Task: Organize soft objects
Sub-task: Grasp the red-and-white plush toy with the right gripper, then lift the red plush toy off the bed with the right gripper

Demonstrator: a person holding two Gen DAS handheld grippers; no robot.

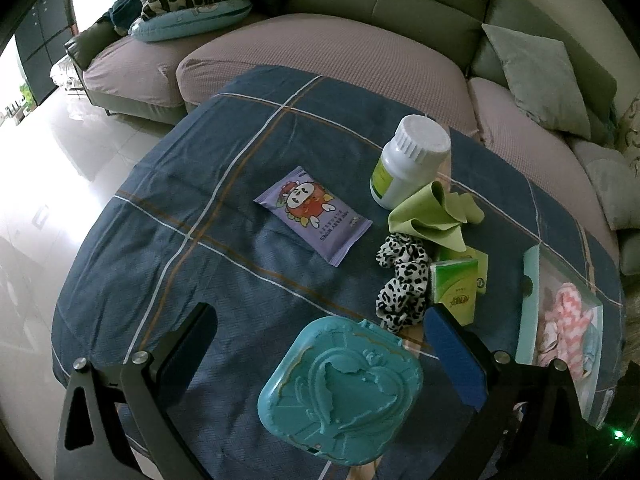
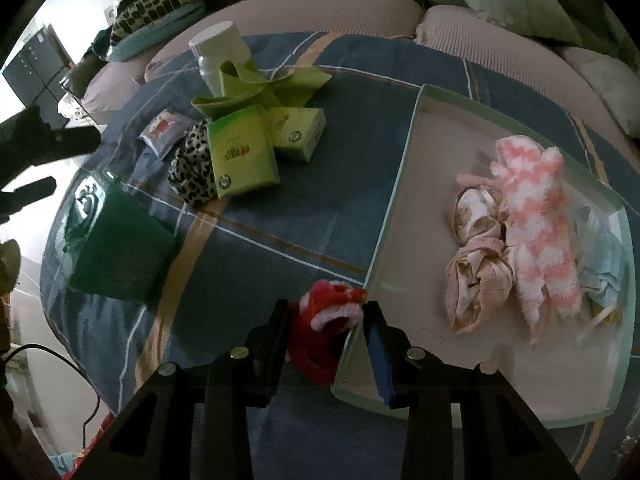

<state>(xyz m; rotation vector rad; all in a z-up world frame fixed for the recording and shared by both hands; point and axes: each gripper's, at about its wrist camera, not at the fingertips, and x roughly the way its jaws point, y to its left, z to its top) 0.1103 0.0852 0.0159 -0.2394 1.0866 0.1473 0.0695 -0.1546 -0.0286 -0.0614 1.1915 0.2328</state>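
Left wrist view:
- Left gripper (image 1: 320, 354): jaws wide apart, nothing clamped; teal embossed case (image 1: 340, 394) lies between them on the tabletop (image 1: 224, 152) (blue plaid cloth), near the front edge.
- Purple wipes pack (image 1: 314, 214): flat, approx. tabletop centre.
- White bottle (image 1: 408, 162): upright, lid on, toward the back edge; contents not visible.
- Green cloth (image 1: 434, 216): crumpled, against the bottle's base.
- Leopard scrunchie (image 1: 402, 276): just in front of the cloth, touching the green tissue packs (image 1: 458, 284).
- Tray (image 1: 530, 284): shallow, pale-green rim, at the right edge. Holds pink-white fuzzy sock (image 1: 566, 320); other contents too blurred to tell.

Right wrist view:
- Right gripper (image 2: 326, 334): jaws clamped on red fuzzy item w/ white trim (image 2: 324, 322), at the tray's (image 2: 396, 176) near-left corner, outside the rim.
- Tray contents: pink-white fuzzy sock (image 2: 536, 232), laid lengthwise; beige bundled fabric (image 2: 476, 248), two knotted lumps touching the sock's left side; pale-blue fabric (image 2: 604, 264), against the far-right wall.
- Outside the tray, mid-tabletop: two green tissue packs (image 2: 244, 152), side by side; leopard scrunchie (image 2: 192, 168) touching the left pack; green cloth (image 2: 260, 84) behind the packs; white bottle (image 2: 218, 54) behind the cloth; purple wipes pack (image 2: 164, 130) left of the scrunchie.
- Teal case (image 2: 116, 236): at the left edge, in shadow.
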